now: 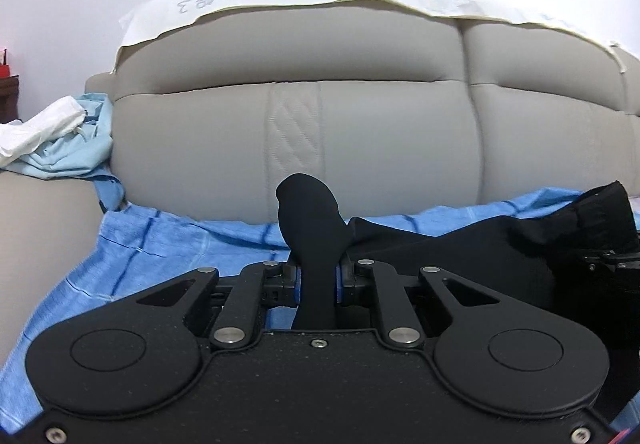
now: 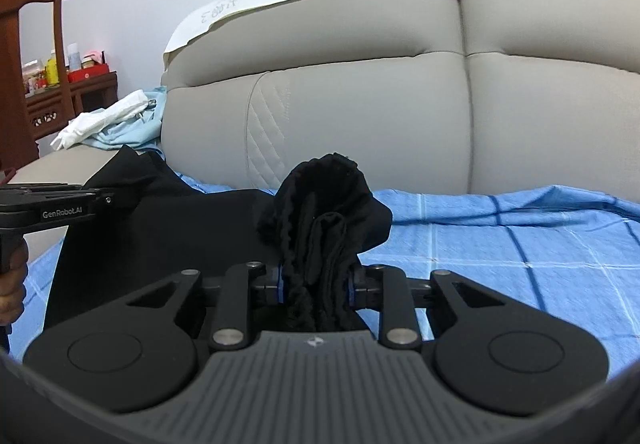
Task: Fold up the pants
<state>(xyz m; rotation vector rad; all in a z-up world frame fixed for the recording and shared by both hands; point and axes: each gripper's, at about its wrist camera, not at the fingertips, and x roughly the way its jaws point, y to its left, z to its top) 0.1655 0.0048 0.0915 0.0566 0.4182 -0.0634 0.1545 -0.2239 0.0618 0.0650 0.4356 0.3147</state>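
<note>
The black pants (image 1: pixel 440 256) hang stretched between my two grippers above a blue checked sheet (image 1: pixel 160 244). My left gripper (image 1: pixel 318 280) is shut on a smooth fold of the pants that sticks up between its pads. My right gripper (image 2: pixel 316 284) is shut on a thick bunch of the black pants (image 2: pixel 328 204), with ribbed fabric rising above its fingers. In the right wrist view the left gripper (image 2: pixel 100 198) shows at the left edge, held by a hand (image 2: pixel 12 276), with black cloth spanning from it. The right gripper (image 1: pixel 612 260) peeks in at the far right of the left wrist view.
A grey padded headboard (image 1: pixel 360 104) rises right behind the sheet, with a pale cloth draped over its top. Crumpled white and light blue clothes (image 2: pixel 112 124) lie on the grey ledge at the left. Dark wooden furniture (image 2: pixel 40 64) with bottles stands beyond.
</note>
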